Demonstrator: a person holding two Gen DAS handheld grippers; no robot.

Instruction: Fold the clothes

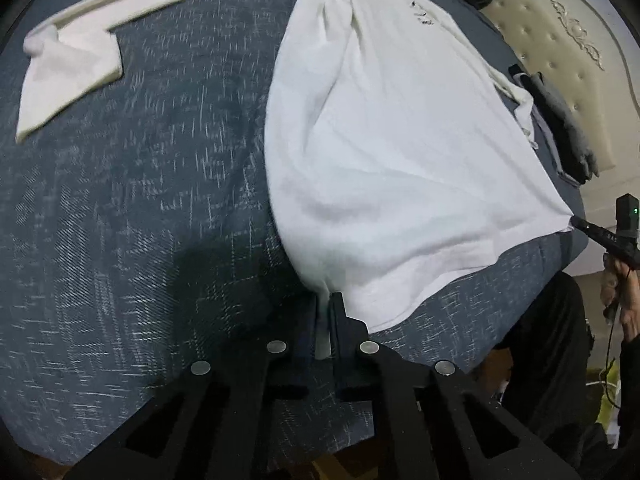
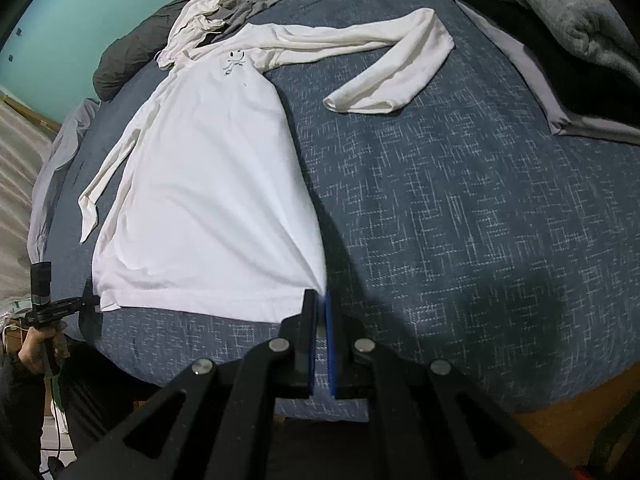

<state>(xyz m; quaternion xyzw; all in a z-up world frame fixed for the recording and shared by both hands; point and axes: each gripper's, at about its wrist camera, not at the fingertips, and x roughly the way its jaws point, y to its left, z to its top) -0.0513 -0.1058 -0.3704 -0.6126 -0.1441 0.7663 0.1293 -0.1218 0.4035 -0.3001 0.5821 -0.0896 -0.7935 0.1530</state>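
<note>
Dim, even indoor light, a soft dark shadow pooling just ahead of each claw, heavy fisheye bending and black vignetting at the edges.

Home bedroom, blue bedspread [image 2: 460, 200], tufted headboard [image 1: 560, 40], teal wall [image 2: 80, 12]

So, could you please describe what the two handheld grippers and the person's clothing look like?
The left gripper and the right gripper are matte black, with angular cut-out linkages and round silver pins. The right gripper's pads are blue. A black module with a green light sits on the right one. The person wears dark sleeves.
</note>
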